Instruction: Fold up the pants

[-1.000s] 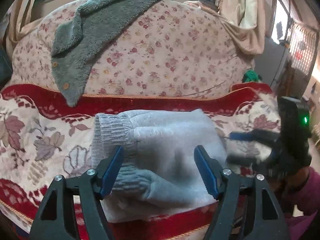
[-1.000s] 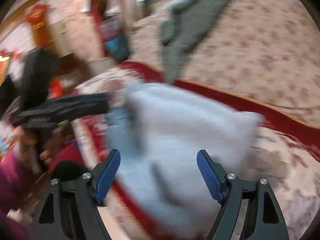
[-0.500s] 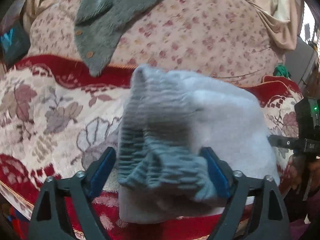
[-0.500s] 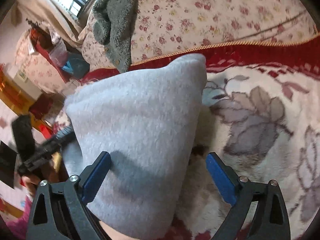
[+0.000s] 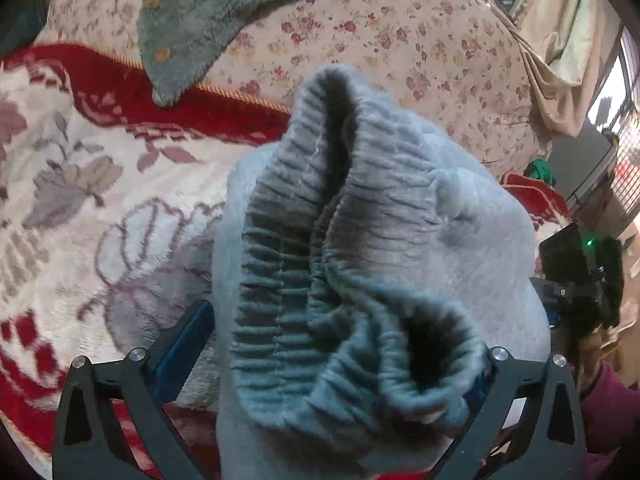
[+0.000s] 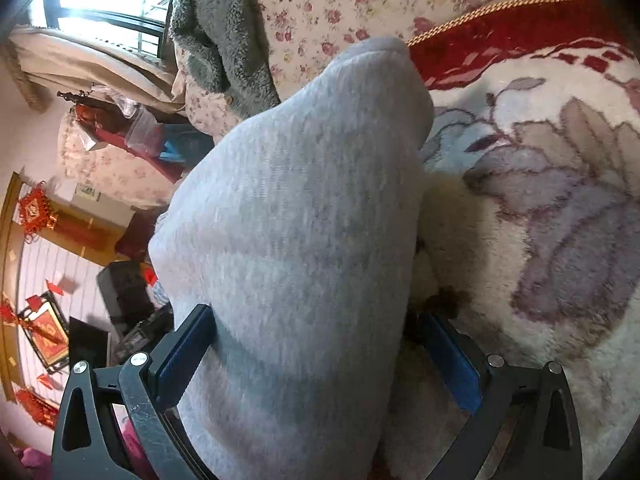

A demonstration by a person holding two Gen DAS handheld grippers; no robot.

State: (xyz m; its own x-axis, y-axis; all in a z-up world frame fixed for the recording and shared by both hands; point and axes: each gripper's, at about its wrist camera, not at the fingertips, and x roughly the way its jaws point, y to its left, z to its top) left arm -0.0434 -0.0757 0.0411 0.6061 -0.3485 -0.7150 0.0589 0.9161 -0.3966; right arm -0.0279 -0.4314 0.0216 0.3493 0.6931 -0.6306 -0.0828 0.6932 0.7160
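Left tongs [image 5: 344, 344]: spread wide, the folded grey pants [image 5: 460, 264] filling the gap between the two blue pads. The left pad sits against the bundle's left edge; the right pad is largely hidden behind the ribbed waistband [image 5: 320, 220]. Whether the pads press the cloth or only flank it cannot be told from this view.

Right tongs [image 6: 320, 352]: also spread wide. The left blue pad touches the side of the pants [image 6: 296, 208]; the right pad stands just beside the cloth, in shadow, contact uncertain. Grip cannot be confirmed.

Pants: bundled into a thick fold, raised between both tongs above the floral blanket [image 5: 80, 208], which is cream with grey leaves and a red border. In the left view the gathered elastic waistband faces the camera, its layers curled open. In the right view only smooth fleece shows, rising to a rounded corner.

Surroundings: a flower-print sofa back [image 5: 400, 40] stands behind the blanket, with a grey-green fleece garment [image 5: 192, 20] draped over it. The right tongs' black body [image 5: 576, 280], green light lit, appears at the right edge of the left view.
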